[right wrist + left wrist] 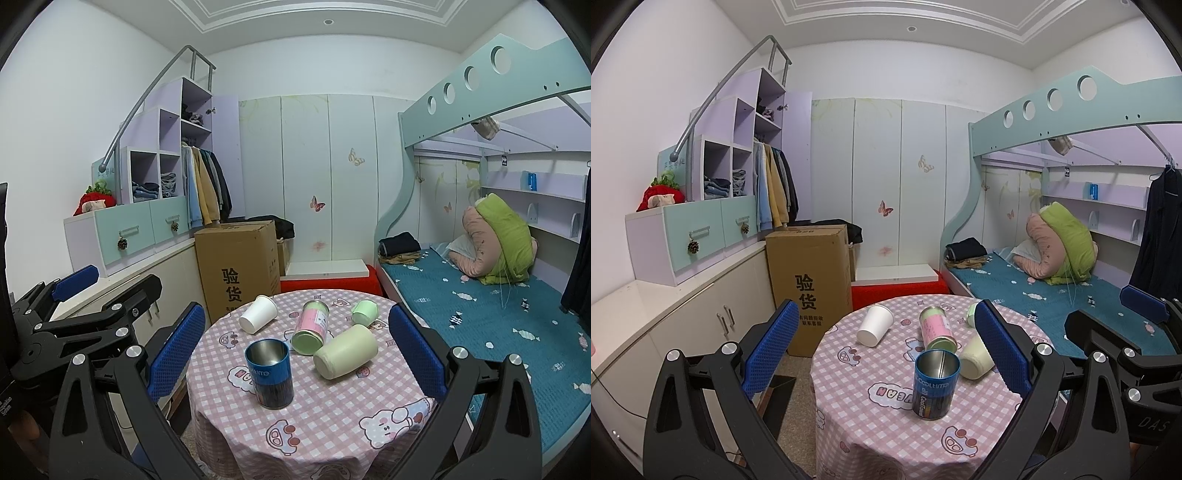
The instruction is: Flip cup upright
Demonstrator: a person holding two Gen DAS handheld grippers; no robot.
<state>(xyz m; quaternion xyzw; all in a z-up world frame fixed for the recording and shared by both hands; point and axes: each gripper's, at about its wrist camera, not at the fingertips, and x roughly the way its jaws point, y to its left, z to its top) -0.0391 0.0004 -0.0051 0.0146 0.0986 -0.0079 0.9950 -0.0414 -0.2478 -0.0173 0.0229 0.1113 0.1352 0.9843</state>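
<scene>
A round table (886, 413) (332, 417) has a pink checked cloth. On it a blue metal can (936, 384) (270, 373) stands upright with its mouth open. A white paper cup (874, 325) (258, 314), a pink-and-green can (937, 328) (312, 326), a cream cup (975, 357) (346, 356) and a small green cup (971, 314) (364, 312) all lie on their sides. My left gripper (886, 343) and right gripper (297, 343) are both open and empty, held before the table.
A cardboard box (809, 280) (240, 266) stands on the floor left of the table. A low cabinet (665, 325) runs along the left wall. A bunk bed with a blue mattress (1052, 295) (498, 314) is at the right.
</scene>
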